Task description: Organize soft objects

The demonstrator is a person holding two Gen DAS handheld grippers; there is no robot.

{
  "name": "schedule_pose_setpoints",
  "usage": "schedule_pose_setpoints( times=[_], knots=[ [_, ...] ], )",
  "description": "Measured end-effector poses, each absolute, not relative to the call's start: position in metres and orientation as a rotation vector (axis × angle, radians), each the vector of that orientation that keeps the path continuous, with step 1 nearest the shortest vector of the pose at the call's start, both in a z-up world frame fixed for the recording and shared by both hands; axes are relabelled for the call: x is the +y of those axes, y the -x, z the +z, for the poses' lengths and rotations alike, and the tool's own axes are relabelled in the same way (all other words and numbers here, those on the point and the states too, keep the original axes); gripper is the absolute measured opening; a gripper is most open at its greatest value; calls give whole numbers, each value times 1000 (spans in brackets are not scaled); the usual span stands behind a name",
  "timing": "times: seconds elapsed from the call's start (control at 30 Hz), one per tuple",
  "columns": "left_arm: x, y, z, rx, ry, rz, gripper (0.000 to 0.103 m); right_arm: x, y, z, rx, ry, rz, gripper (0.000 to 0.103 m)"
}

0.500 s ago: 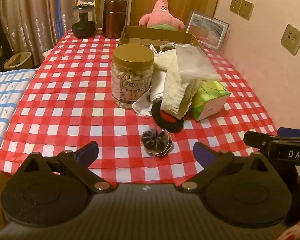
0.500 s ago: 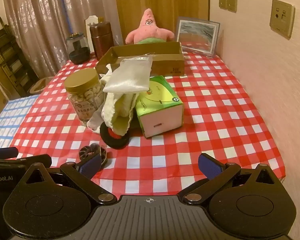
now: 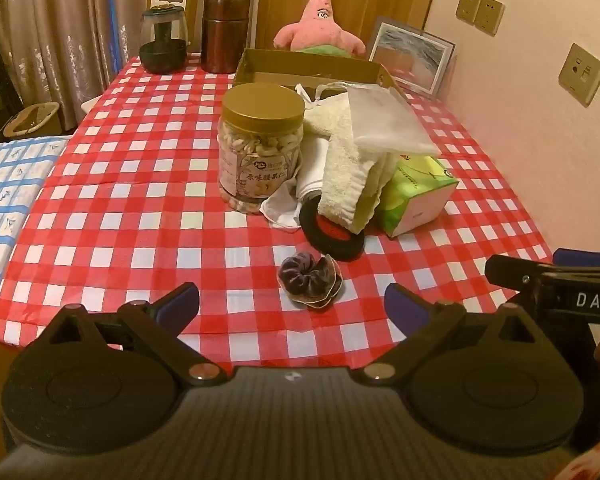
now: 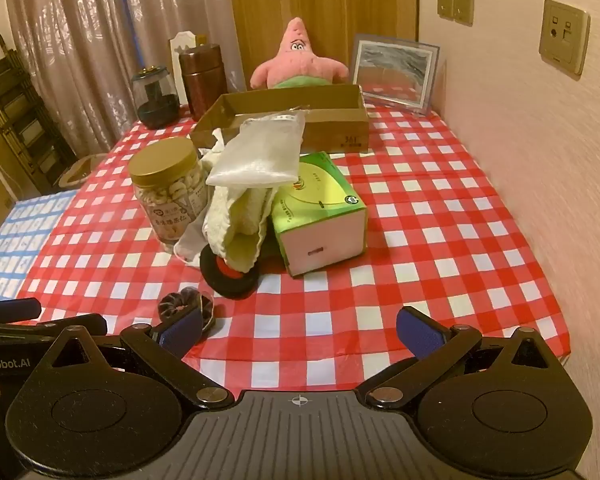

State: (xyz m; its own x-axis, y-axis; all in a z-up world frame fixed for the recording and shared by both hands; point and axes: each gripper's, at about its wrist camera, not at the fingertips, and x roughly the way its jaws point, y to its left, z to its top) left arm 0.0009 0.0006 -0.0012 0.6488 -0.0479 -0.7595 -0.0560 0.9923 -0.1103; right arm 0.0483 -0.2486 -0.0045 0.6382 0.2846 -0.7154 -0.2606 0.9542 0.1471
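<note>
Both grippers gape empty over the table's near edge, the purple scrunchie [image 3: 310,280] lying just ahead of the left gripper [image 3: 292,304] at twelve o'clock, at ten o'clock from the right gripper [image 4: 299,330]; the jar [image 3: 260,148] holds nuts.

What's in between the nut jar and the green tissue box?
A cream towel heaped over white cloth, with a clear bag on top; both views show it.

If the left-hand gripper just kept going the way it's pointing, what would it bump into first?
Probably the purple scrunchie, lying on the checked tablecloth just ahead of the open left gripper; depth is hard to judge.
</note>
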Motion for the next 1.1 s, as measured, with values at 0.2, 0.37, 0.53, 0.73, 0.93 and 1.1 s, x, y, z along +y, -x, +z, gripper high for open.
schedule_pose_setpoints(
  times=[0.2,0.37,0.53,0.73,0.93,1.1],
  knots=[
    [1,-1,-2,865,128,5,98,-248,-48,-5,821,-29,310,103],
    [0,-1,-2,866,126,5,98,-248,-49,-5,822,-30,311,103],
    [1,-1,-3,868,126,5,98,-248,-49,-6,822,-30,310,103],
    [1,-1,-2,868,126,4,98,-248,-49,-6,823,-29,311,103],
    [1,-1,-3,870,126,5,98,-248,-49,-6,825,-29,312,103],
    [1,-1,-4,872,123,5,98,-248,-49,-7,823,-30,311,103]
  ],
)
